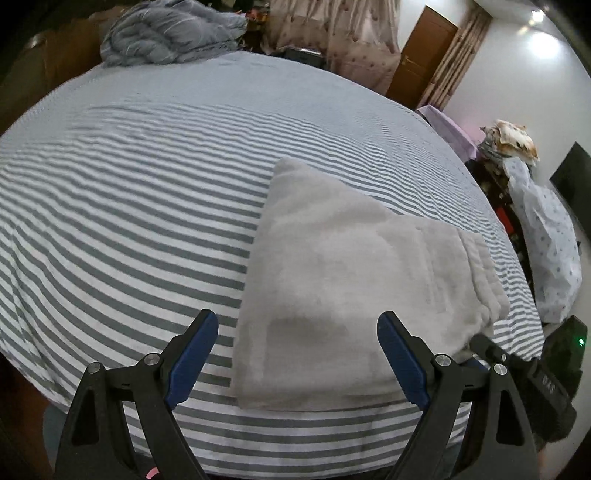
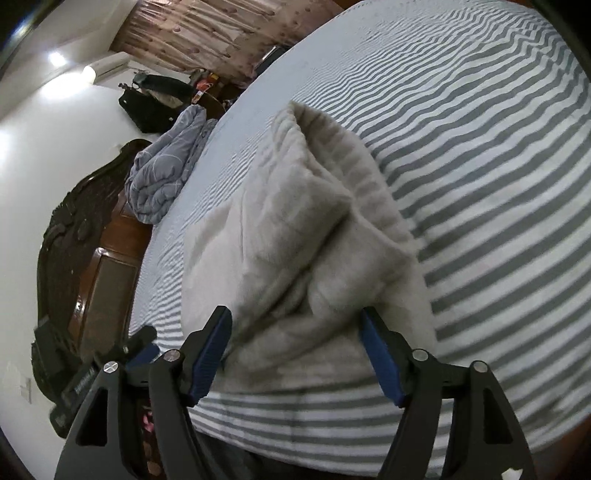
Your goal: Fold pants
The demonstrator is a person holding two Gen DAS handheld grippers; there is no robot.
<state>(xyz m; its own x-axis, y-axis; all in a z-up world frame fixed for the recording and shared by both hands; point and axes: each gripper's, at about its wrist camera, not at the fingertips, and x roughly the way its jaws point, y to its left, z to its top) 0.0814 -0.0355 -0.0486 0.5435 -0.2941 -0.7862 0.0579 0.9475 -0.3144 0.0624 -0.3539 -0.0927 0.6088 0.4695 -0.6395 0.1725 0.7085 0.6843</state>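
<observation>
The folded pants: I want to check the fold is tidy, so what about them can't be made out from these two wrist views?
- Near edge of the pants, right wrist view: partly covered by the open right gripper.
- Right corner of the pants, left wrist view: hidden behind the other gripper's body.
- Inner layers: covered by the top fold in both views.
- Underside: lies against the striped sheet.

A wide bed in a grey-and-white striped sheet (image 1: 147,192) fills the frame; a bunched blue-grey quilt (image 1: 173,33) lies upper left; a brown wooden door (image 1: 424,55) upper right, beside pale patterned curtains (image 1: 332,40); white walls (image 1: 535,92) glare with lamp reflections; a dark carved wooden headboard (image 2: 74,240) at left.
</observation>
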